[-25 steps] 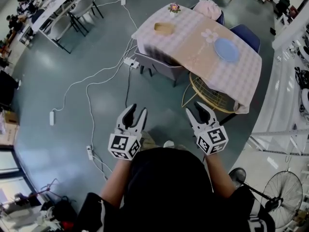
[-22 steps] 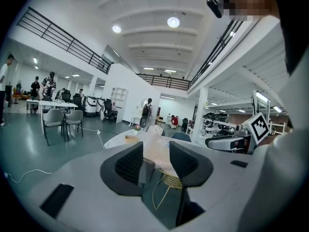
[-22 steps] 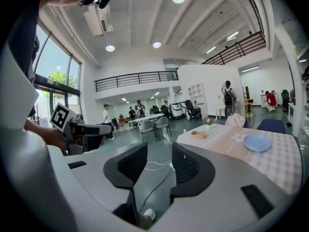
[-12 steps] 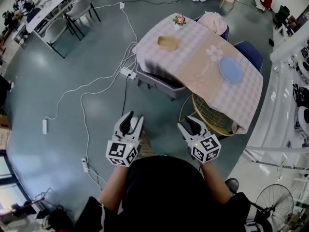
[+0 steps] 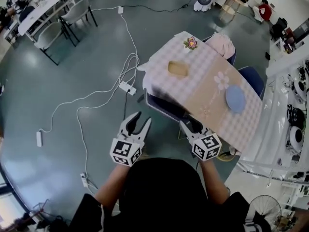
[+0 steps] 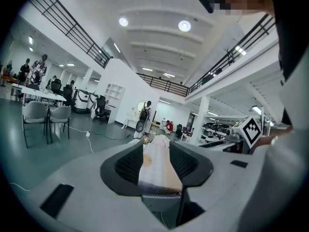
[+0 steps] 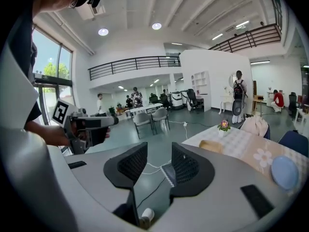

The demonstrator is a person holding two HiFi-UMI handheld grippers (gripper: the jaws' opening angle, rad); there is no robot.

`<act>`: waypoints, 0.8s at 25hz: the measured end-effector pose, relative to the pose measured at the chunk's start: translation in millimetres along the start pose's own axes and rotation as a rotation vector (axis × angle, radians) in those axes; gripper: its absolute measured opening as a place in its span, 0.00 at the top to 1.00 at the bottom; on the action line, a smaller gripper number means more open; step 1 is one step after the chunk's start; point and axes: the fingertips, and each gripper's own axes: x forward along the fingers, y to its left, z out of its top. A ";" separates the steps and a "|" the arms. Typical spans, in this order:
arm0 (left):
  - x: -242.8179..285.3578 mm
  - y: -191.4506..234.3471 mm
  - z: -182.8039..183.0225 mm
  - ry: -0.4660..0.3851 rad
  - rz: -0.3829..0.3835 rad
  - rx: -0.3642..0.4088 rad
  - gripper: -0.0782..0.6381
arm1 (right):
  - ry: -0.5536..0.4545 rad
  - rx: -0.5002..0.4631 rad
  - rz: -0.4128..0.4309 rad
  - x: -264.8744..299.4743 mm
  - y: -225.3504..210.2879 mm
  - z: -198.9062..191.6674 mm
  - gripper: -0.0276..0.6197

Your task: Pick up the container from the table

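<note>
White cables (image 5: 126, 64) run over the grey floor (image 5: 43, 81) to a power strip (image 5: 127, 87). Two grey chairs (image 5: 77, 11) stand beside a long white desk (image 5: 46, 4) at the far left. A blue plate (image 5: 235, 98) and a flower pot (image 5: 191, 43) sit well apart on the checked cloth (image 5: 203, 64), with a pink garment (image 5: 220, 43) near the pot.

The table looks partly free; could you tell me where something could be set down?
Bare cloth lies between the container and the blue plate, and along the near edge of the table. The far corner by the flower pot is tighter.

tan container (image 5: 177, 68), low and open-topped, on checked table (image 5: 203, 88)
</note>
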 end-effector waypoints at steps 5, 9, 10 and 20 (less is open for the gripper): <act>35.6 67.3 39.7 -0.044 0.044 0.006 0.68 | 0.029 -0.006 -0.041 59.3 -40.6 19.7 0.76; 63.4 89.6 51.4 -0.050 0.081 -0.007 0.68 | 0.076 0.020 -0.033 98.4 -92.4 17.5 0.76; 71.6 95.0 52.6 -0.051 0.095 -0.010 0.68 | 0.089 0.017 -0.028 111.0 -106.8 17.3 0.76; 131.4 100.5 48.6 -0.036 0.250 -0.076 0.68 | 0.236 -0.061 -0.035 199.8 -235.6 -10.6 0.76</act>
